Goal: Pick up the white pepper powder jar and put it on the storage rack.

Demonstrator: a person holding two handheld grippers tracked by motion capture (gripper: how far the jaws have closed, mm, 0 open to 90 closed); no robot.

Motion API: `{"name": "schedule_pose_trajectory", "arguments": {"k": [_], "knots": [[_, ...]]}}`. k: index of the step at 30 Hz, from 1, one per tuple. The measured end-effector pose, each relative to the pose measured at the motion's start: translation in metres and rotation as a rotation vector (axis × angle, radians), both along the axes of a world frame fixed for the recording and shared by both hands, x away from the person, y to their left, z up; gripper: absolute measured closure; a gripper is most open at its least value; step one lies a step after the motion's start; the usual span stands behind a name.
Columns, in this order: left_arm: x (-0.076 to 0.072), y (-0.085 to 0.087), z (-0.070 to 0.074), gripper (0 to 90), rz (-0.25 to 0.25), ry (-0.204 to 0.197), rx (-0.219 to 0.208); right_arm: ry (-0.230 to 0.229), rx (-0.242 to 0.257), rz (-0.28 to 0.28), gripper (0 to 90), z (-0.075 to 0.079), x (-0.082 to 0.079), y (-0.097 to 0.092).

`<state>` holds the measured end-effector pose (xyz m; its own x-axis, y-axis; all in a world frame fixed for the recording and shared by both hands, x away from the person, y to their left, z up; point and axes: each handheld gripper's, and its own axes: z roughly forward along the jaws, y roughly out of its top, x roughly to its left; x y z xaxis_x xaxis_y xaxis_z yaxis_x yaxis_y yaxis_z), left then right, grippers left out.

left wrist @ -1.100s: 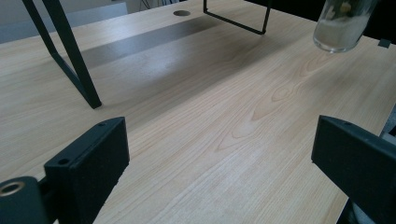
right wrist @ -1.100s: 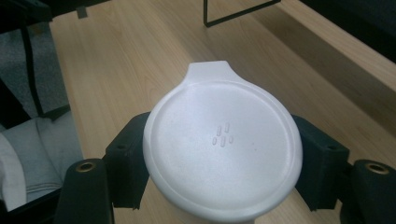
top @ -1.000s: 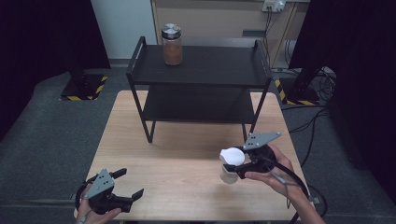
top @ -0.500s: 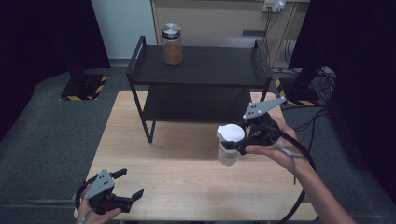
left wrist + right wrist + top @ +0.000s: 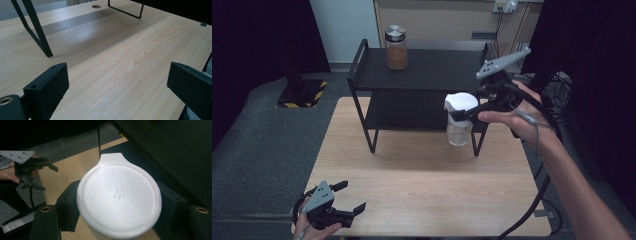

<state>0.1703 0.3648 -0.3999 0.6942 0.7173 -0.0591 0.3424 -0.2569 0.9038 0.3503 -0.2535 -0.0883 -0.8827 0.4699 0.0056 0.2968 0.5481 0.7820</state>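
While the right gripper (image 5: 462, 116) pinches a clear jar (image 5: 459, 131) below its white lid (image 5: 119, 198), the jar hangs upright, lid upward, beside the black shelf (image 5: 432, 70). Low at the table (image 5: 427, 185) edge, the left gripper (image 5: 353, 197) has its jaws spread, nothing between them.

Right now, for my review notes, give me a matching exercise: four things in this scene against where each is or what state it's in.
Things:
1. white-lidded jar
2. brown-filled jar
3. left gripper
4. right gripper

States:
A. on the black shelf's top tier
B. open, low at the table's near corner
C. held in the air, front of the shelf
D. shut on a jar

Pairs: 1-C, 2-A, 3-B, 4-D
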Motion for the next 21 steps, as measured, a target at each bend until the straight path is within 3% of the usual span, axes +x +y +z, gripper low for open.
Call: {"name": "schedule_pose_trajectory", "arguments": {"k": [2, 9, 11, 21], "knots": [[0.0, 0.0, 0.0, 2.6, -0.002, 0.0, 0.002, -0.006, -0.006, -0.024, 31.4, 0.018, 0.007, 0.004], [0.0, 0.0, 0.0, 2.6, -0.003, -0.001, 0.004, -0.03, -0.001, -0.059, 31.4, 0.044, 0.018, 0.009], [0.0, 0.0, 0.0, 2.6, -0.005, 0.0, 0.004, -0.034, 0.003, -0.077, 31.4, 0.057, 0.025, 0.011], [0.0, 0.001, 0.0, 2.6, -0.003, 0.001, 0.002, -0.053, 0.005, -0.179, 31.4, 0.08, 0.049, 0.018]]}}
